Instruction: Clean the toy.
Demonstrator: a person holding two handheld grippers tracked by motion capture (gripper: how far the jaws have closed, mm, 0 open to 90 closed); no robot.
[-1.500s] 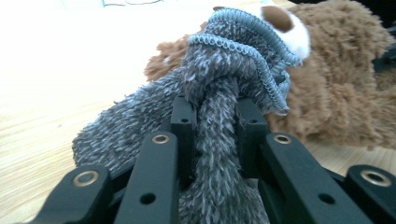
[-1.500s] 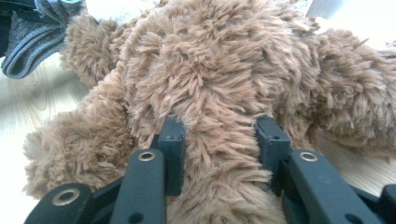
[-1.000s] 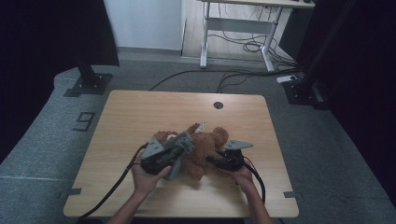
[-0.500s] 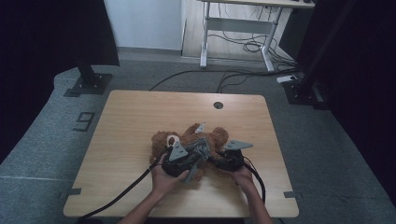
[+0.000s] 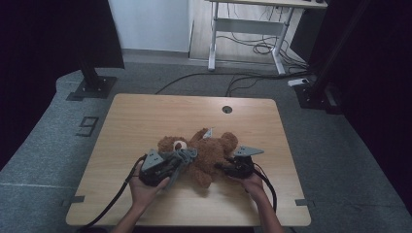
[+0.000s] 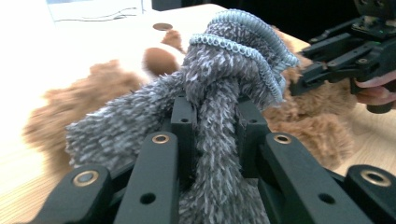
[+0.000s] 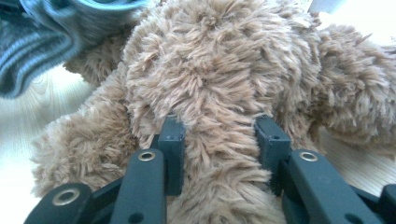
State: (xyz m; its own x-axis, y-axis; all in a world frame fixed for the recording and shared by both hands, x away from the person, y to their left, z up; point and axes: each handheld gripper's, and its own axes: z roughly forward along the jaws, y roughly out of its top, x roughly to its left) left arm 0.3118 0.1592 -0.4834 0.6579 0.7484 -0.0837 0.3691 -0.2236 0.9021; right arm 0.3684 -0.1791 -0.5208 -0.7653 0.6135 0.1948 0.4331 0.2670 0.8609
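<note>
A brown teddy bear [image 5: 206,150] lies on its back in the middle of the wooden table [image 5: 145,116]. My left gripper [image 5: 182,158] is shut on a fuzzy grey sock [image 6: 219,93] with a ribbed blue-grey cuff, held beside the bear's left flank. In the left gripper view the sock [image 6: 219,93] bunches between the jaws, with the bear [image 6: 93,88] behind it. My right gripper [image 5: 221,166] is shut on a limb of the bear [image 7: 219,93], its fur squeezed between the jaws. The sock's cuff [image 7: 42,42] shows at the upper left of the right gripper view.
A round cable hole [image 5: 227,109] sits near the table's far edge. Black cables trail from both grippers off the near edge. A stand base [image 5: 92,85] and a desk frame [image 5: 248,34] stand on the grey floor beyond the table.
My left gripper swung right toward the bear with the sock, then drew back left and lower, nearer the front. The right gripper has stayed on the bear.
</note>
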